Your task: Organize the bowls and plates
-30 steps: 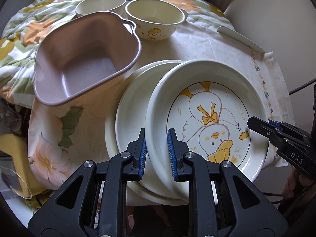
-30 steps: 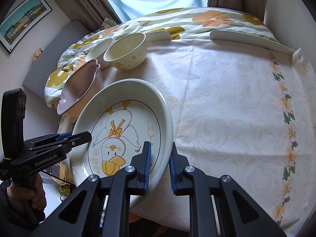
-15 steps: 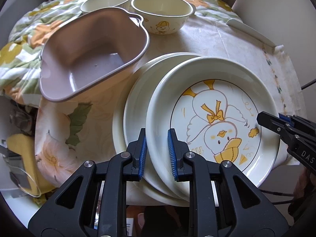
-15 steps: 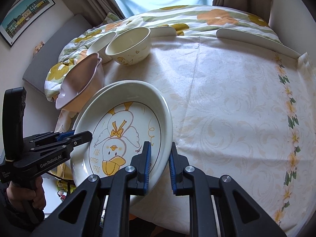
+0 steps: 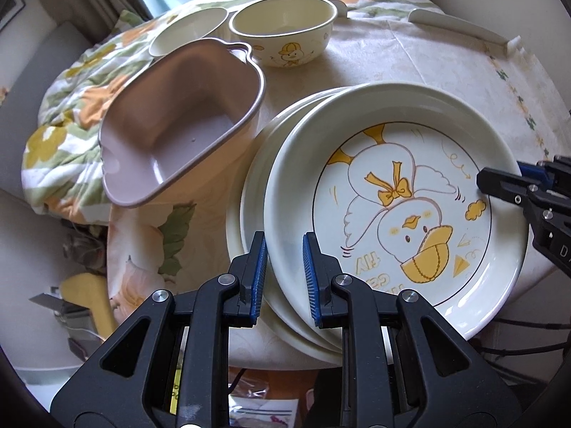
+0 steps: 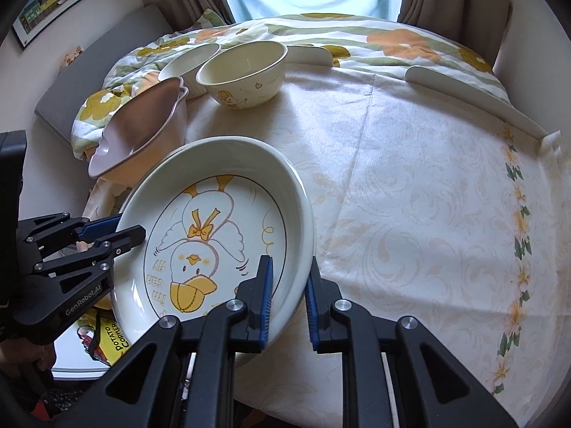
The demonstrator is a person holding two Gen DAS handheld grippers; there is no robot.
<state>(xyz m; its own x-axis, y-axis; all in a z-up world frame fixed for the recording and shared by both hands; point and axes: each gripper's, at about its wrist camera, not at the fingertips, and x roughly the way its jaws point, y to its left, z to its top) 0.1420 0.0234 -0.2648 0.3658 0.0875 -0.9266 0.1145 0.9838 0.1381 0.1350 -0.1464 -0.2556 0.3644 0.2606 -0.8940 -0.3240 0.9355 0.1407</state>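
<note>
A cream plate with a yellow duck drawing [image 5: 399,214] [image 6: 221,235] is held between both grippers at opposite rims. My left gripper [image 5: 283,278] is shut on its near-left rim. My right gripper [image 6: 288,296] is shut on its right rim. Each gripper shows in the other's view: the right gripper [image 5: 499,182] and the left gripper [image 6: 132,230]. The duck plate lies tilted over a stack of plain cream plates [image 5: 257,164]. Beyond stand a pink square bowl [image 5: 178,125], a cream duck bowl [image 5: 285,35] and a white bowl [image 5: 185,32].
The table [image 6: 410,196] wears a cream floral cloth and stretches away to the right of the plates. White curved chair backs [image 6: 464,96] line its far edge. A flowered quilt [image 5: 71,107] lies behind the bowls. A snack bag [image 6: 114,335] sits below the table's left edge.
Both wrists have rolled a little with the duck plate still gripped. The plate now lies closer over the stack, and the bowls sit lower in both views.
</note>
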